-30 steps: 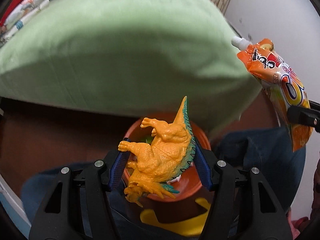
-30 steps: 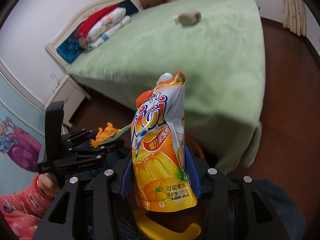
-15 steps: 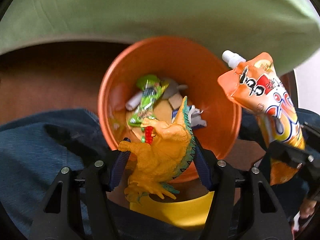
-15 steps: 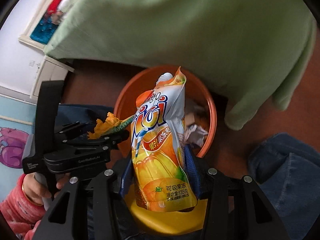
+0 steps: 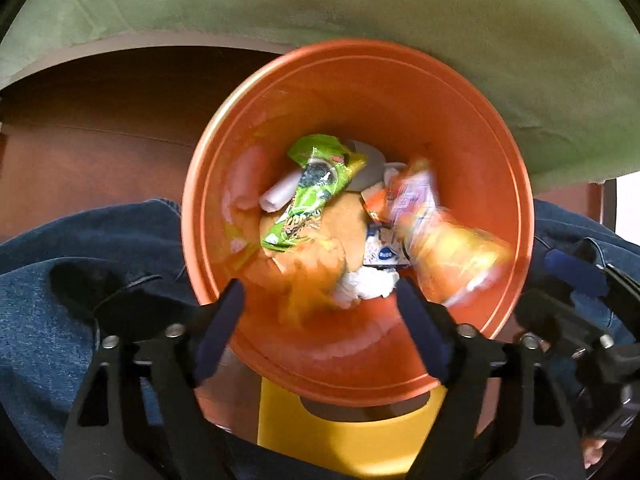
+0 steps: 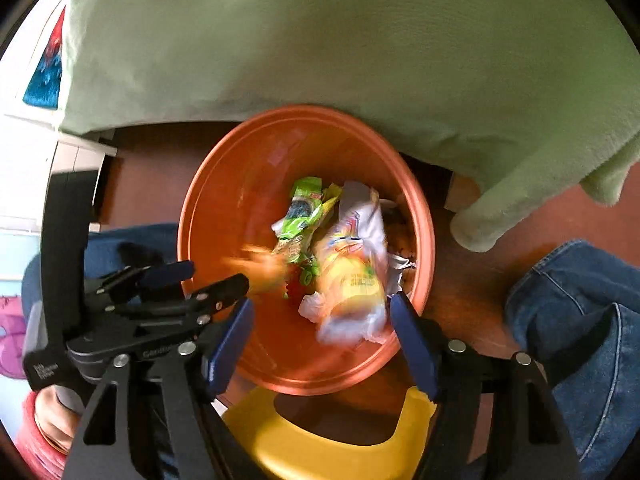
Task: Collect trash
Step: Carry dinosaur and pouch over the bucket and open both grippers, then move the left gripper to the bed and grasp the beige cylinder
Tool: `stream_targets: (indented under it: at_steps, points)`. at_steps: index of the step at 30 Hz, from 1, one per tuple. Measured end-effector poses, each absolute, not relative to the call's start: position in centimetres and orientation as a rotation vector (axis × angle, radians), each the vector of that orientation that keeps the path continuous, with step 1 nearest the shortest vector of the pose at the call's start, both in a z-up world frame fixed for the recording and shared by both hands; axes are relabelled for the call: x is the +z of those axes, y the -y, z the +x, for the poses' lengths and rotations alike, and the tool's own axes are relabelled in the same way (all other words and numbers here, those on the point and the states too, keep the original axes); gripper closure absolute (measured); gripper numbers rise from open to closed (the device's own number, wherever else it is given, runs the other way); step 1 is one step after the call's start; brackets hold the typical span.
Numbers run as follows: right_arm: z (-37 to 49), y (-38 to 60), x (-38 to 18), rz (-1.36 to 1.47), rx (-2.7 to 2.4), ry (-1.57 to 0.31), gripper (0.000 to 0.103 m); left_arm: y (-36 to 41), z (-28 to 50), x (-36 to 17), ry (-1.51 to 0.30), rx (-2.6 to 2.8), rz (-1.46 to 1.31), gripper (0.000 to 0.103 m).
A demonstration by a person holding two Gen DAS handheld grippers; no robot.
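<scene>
Jelly pouch (image 5: 436, 240) blurred inside bin (image 5: 516, 184), jaws wide, empty

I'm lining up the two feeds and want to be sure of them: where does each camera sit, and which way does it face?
Left wrist: on the left gripper, facing down into the orange bin; its open jaws, jeans-clad legs and the right gripper at right show.
Right wrist: on the right gripper, facing down into the same bin; its open jaws, the left gripper at left, a hand and a knee show.
Shared: bin, green wrapper, blurred jelly pouch, green bedspread.
</scene>
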State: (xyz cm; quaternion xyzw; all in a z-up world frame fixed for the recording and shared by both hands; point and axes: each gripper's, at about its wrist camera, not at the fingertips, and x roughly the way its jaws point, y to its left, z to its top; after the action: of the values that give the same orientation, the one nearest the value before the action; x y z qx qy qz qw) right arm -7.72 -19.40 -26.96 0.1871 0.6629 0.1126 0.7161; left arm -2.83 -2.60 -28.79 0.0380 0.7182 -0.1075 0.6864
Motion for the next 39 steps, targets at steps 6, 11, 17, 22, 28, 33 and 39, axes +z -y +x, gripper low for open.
stream_targets:
  at_steps: [6, 11, 17, 22, 28, 33, 39]
  points:
    - [-7.8, 21.4, -26.5, 0.454, 0.214, -1.440, 0.028, 2.4, -3.1, -28.2, -1.601, -0.240, 0.082, 0.024]
    - [-8.1, 22.5, -26.4, 0.468, 0.203, -1.425, 0.027, 2.2, -3.5, -28.1, -1.586, -0.247, 0.084, 0.024]
    - [-8.3, 22.9, -25.2, 0.483, 0.216, -1.399, 0.026, 2.2, -3.9, -26.6, -1.533, -0.258, 0.101, 0.024]
    - [-8.6, 22.8, -21.9, 0.427, 0.206, -1.316, 0.026, 1.9, -4.0, -23.2, -1.450, -0.283, 0.107, 0.024]
    - [-9.6, 22.5, -14.8, 0.288, 0.187, -1.108, 0.022, 0.7, -3.1, -14.6, -1.208, -0.300, 0.062, 0.024]
    - [-10.1, 23.1, -10.5, 0.253, 0.177, -0.978, 0.019, 1.4, -0.2, -8.2, -1.032, -0.371, 0.061, 0.017]
    - [-11.4, 24.2, -8.1, 0.258, 0.163, -0.900, 0.017, 4.5, 7.8, -3.2, -0.930, -0.447, 0.031, 0.015]
